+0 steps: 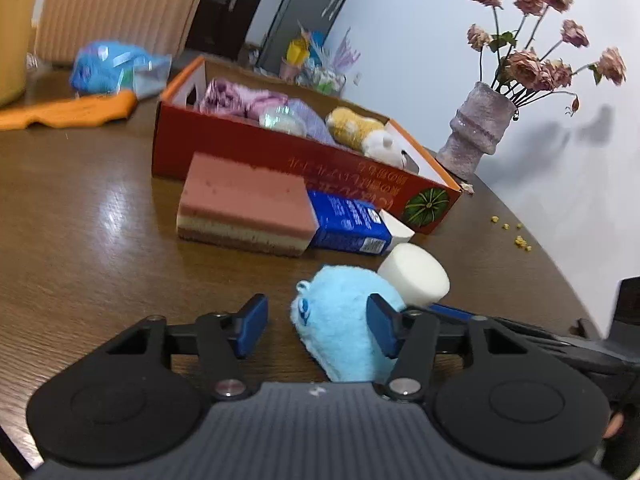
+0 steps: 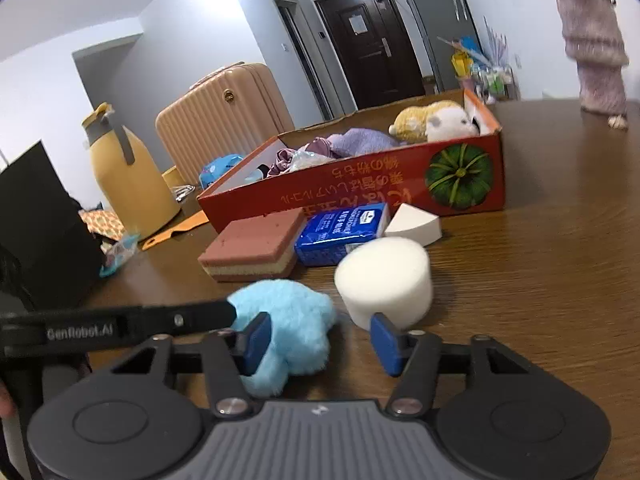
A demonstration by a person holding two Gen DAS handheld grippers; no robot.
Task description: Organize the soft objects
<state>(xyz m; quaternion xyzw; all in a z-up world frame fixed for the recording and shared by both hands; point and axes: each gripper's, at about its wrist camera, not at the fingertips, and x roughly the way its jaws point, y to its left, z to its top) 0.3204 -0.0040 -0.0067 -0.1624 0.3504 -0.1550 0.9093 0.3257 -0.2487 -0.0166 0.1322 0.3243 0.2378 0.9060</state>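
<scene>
Left wrist view: one blue plush toy [image 1: 344,320], two grippers around it.
Left gripper [image 1: 318,330] is unclenched, its right pad touching the toy; right gripper [image 2: 320,338] likewise unclenched, one white foam cylinder [image 2: 384,280] just beyond.

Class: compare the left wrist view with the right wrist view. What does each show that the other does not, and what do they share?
Left wrist only: dried roses above the vase and yellow crumbs on the table. Right wrist only: a yellow jug and a dark door. Both: the red box, layered sponge, blue packet, white foam cylinder and blue plush.
</scene>
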